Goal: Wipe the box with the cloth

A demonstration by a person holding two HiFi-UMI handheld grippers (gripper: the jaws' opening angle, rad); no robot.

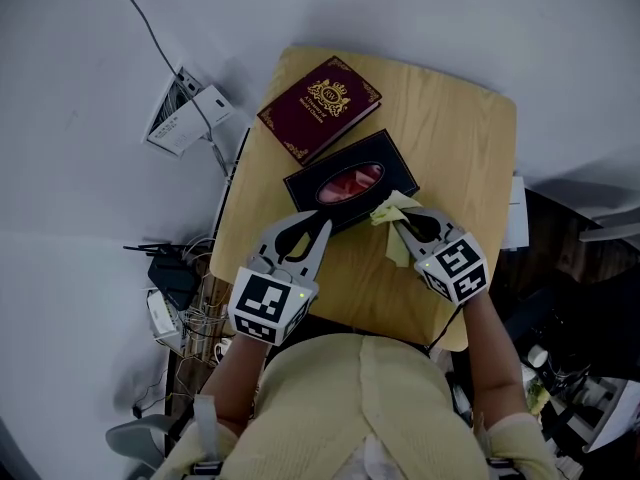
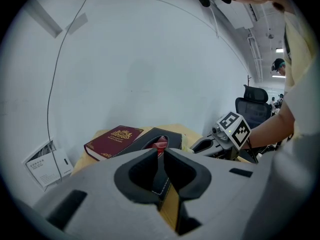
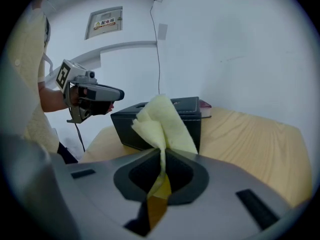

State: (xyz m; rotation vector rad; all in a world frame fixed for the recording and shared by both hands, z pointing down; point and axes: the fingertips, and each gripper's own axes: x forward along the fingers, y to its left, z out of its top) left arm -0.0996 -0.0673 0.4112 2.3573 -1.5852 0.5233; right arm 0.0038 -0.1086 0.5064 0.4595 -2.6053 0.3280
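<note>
the black box point(image 1: 350, 181) sits at the middle of the table point(image 1: 470, 138). it looks stiff but light, likely to skid under a wipe, so a wall edge is the place to pin it. the left gripper point(image 1: 320, 226), at the box's 7 o'clock, is clamped on its stitched edge. the right gripper point(image 1: 402, 223), at 4 o'clock, pinches the soft, limp cloth point(image 1: 393, 208).

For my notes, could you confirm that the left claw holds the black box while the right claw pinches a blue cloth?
The cloth is pale yellow, not blue, as the right gripper view shows; the left claw does hold the black box.
</note>
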